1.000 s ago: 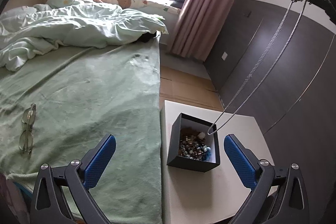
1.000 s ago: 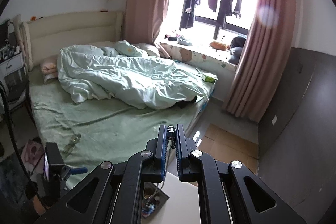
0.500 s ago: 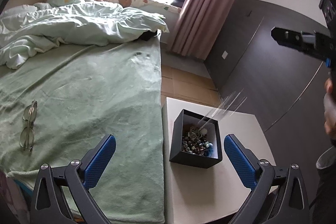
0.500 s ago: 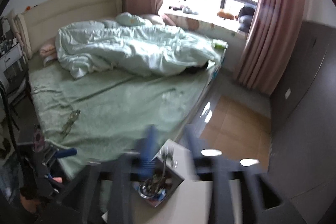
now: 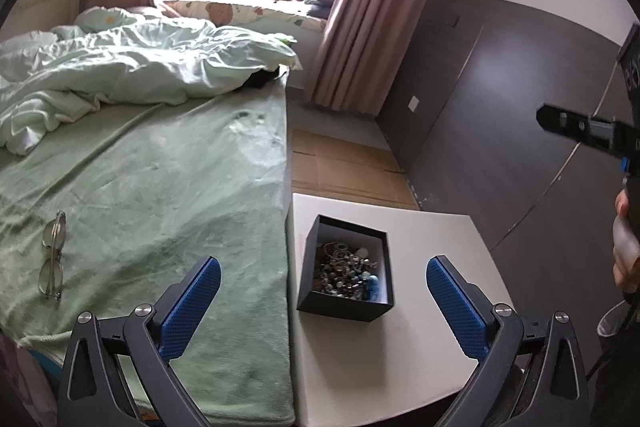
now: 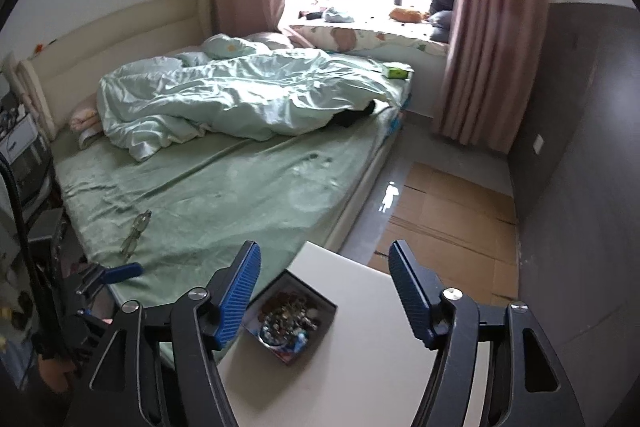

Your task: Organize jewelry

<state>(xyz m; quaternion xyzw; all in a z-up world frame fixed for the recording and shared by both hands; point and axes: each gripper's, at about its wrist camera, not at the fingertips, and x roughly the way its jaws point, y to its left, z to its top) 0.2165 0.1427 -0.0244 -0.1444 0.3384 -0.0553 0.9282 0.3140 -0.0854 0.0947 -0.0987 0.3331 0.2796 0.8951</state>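
Green fleece covers the bed at the far left, with a pair of glasses lying on it, well apart from the work. Next comes the left hand-held gripper, its blue pads spread wide with nothing between them, hanging over the near edge of the white table. On that table, just beside the bed, sits the open black box, and the jewelry lies heaped inside it, a tangle of beads and chain. Further right, the right hand-held gripper is above the box, its jaws opening and empty; no piece hangs from them. Judging by this, the step in hand looks like the release of an item into the box, with everything visible already gathered there. No loose jewelry shows on the table, so the next move probably calls for finding another piece elsewhere, or drawing both tools clear of the box.
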